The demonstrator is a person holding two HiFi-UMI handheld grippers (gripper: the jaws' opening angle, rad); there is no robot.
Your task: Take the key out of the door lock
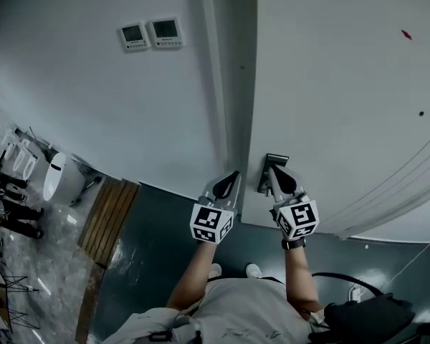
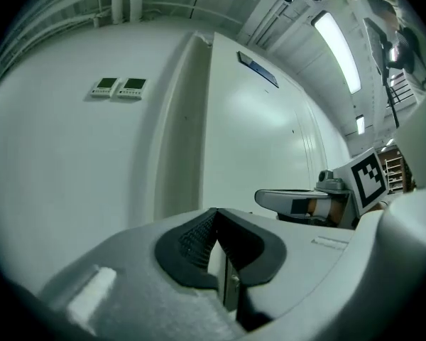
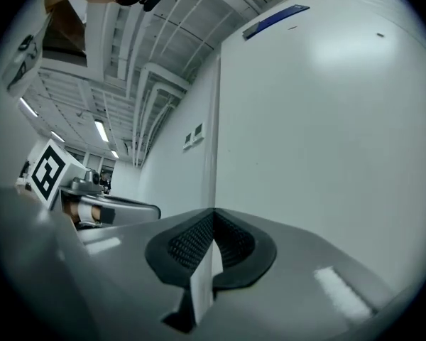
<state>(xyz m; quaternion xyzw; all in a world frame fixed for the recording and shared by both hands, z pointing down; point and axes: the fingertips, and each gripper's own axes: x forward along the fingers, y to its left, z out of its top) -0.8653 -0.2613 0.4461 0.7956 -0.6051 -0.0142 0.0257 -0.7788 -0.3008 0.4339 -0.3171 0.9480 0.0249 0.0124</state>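
at the door lock (image 1: 264,185), l gripper (image 1: 233,175) and r gripper (image 1: 273,171) were both closed & empty, so w/o opening first r gripper could've just bumped the key, which i couldn't spot.

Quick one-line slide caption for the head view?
Two shut grippers raised to a white door: right gripper near the lock, left gripper beside it.

Key too small to tell; door lock (image 1: 275,159) partly hidden behind right gripper (image 1: 276,175).

Left tongs (image 2: 216,222) closed and empty, white door (image 2: 259,141) ahead, two wall panels (image 2: 119,88) upper left
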